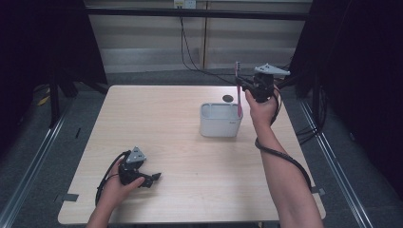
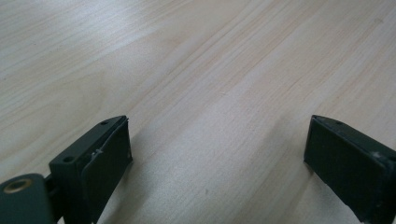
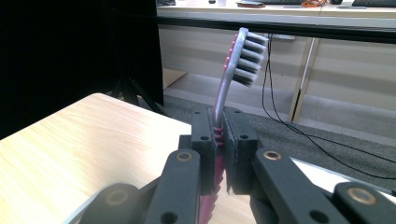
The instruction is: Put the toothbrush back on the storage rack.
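Left gripper [image 1: 153, 179] is seen at the near-left of the table [image 1: 157, 123], held low in the person's left hand [image 1: 119, 187]. In the left gripper view its jaws are spread wide over bare wood grain, with nothing between them. Its cable is looped on the tabletop just beside the hand.

Mid-table, right of centre, a white holder [image 1: 220, 124] is stood upright. It is rectangular with rounded corners, open at the top, with compartments visible inside. A dark round spot [image 1: 228, 99] is seen on the table just behind it.

Toothbrush [image 3: 233, 70] is pink along the handle, with a paler grey neck and head. Bristles are dark at the base and light at the tips. Ribbed pink grip section is visible where it is clamped.

Right gripper [image 1: 242, 86] is held raised above the holder's right end, gripped by the person's right hand [image 1: 261, 111]. Its jaws are closed tight on the toothbrush handle, pads pressed on both sides. The toothbrush is held near upright, slightly tilted, with the head above the jaws and bristles faced away to the right in the right gripper view. In the high view the lower handle is hung down below the jaws, with its tip at the holder's right-hand compartment; whether it is touching the holder cannot be told.
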`<state>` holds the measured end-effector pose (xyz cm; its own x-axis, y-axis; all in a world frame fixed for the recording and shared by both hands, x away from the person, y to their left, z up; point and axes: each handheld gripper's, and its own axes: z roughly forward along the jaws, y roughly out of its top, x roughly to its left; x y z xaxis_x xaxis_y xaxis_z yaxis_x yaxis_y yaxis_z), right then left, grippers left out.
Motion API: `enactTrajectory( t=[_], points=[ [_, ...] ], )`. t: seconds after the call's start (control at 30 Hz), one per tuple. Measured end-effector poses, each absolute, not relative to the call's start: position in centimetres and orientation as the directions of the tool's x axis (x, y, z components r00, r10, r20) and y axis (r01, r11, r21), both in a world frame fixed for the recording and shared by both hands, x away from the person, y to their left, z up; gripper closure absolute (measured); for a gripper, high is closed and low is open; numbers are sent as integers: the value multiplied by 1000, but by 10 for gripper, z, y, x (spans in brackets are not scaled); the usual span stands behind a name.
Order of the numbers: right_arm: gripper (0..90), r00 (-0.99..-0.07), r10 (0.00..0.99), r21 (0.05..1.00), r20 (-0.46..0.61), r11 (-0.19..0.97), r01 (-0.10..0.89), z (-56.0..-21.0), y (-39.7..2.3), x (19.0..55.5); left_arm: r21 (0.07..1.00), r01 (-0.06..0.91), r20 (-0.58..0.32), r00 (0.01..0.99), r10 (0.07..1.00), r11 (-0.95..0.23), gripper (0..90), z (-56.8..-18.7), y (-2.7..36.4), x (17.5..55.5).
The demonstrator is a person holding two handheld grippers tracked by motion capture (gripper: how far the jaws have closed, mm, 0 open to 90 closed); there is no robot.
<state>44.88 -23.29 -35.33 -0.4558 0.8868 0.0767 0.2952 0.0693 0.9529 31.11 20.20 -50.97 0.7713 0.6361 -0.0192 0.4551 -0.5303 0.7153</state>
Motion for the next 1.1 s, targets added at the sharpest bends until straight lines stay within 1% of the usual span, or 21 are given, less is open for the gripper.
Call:
enactTrajectory(
  t=[1.1],
  points=[
    [836,-436,898,951,62,79,298,-362,-230,456,713,455,-19,774,633,-534,69,-509,202,310]
  ],
)
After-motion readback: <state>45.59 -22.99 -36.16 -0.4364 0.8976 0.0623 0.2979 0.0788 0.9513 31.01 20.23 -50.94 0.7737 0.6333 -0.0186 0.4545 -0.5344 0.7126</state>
